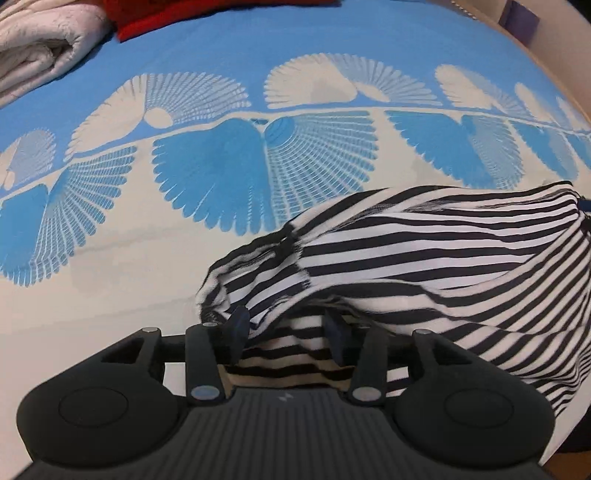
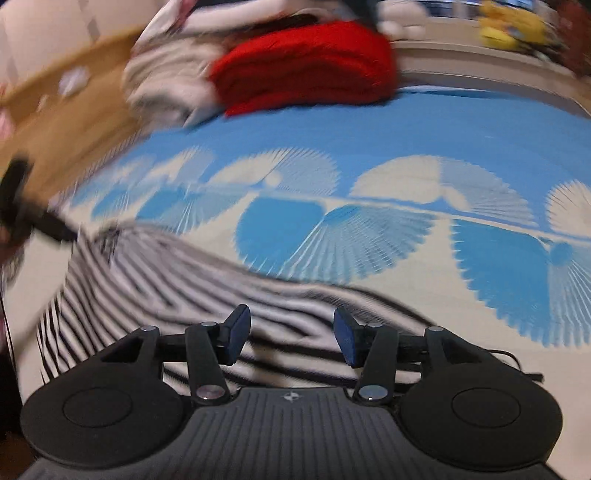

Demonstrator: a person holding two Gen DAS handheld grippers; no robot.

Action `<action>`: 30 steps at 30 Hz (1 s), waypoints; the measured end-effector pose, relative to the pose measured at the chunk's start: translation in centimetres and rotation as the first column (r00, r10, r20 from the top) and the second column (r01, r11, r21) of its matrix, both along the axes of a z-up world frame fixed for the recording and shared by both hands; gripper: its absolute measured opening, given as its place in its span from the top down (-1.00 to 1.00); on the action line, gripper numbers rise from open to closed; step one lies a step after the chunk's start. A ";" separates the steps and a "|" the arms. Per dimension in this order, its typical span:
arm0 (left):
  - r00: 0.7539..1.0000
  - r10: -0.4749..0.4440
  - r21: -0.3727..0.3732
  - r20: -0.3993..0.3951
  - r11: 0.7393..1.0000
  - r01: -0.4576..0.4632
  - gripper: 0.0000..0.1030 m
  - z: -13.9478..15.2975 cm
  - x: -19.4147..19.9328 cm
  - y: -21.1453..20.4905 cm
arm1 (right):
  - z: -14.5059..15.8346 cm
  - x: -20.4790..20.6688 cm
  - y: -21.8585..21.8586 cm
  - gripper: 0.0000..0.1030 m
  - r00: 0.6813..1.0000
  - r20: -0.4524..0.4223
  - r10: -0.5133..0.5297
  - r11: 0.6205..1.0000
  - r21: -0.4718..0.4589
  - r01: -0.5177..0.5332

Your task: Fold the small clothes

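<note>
A black-and-white striped garment [image 1: 424, 266] lies crumpled on a blue and cream patterned bedsheet [image 1: 110, 280]. My left gripper [image 1: 286, 332] is open, its fingers apart, with a fold of the striped cloth lying loosely between and over them. In the right wrist view, which is blurred by motion, the same garment [image 2: 177, 280] lies spread under and ahead of my right gripper [image 2: 291, 336], which is open and empty just above the cloth. The other gripper [image 2: 22, 214] shows as a dark shape at the far left edge of that view.
A folded whitish quilt [image 1: 40, 48] and a folded red cloth [image 1: 177, 14] lie at the far side of the bed; the red cloth also shows in the right wrist view [image 2: 310, 62]. A wooden bed frame [image 2: 66, 122] runs along the left.
</note>
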State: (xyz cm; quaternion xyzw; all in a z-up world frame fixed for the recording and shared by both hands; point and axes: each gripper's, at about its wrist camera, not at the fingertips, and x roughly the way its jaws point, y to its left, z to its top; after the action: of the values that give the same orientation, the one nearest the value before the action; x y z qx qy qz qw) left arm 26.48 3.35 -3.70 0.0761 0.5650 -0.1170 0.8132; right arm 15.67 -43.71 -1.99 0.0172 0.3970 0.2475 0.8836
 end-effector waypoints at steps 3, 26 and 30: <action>1.000 0.021 -0.002 0.003 1.000 -0.021 0.05 0.0 0.2 0.6 | -0.4 -0.2 1.5 -0.03 0.999 0.011 0.044 0.998 -0.048 -0.044; 0.998 0.062 0.042 0.027 0.997 -0.063 0.68 -0.6 0.8 0.7 | 1.3 -1.0 2.4 0.98 0.983 0.122 0.139 0.982 -0.149 -0.120; 0.993 0.083 -0.003 0.080 0.997 -0.083 0.74 0.4 0.9 0.9 | 3.2 0.0 -0.1 0.99 0.973 0.226 -0.050 0.995 -0.069 0.067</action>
State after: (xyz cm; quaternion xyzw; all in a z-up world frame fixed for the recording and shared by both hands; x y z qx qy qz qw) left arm 27.35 4.22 -3.27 0.0575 0.5345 -0.0799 0.8394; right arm 15.63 -43.78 1.19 -0.0326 0.3035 0.2066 0.9296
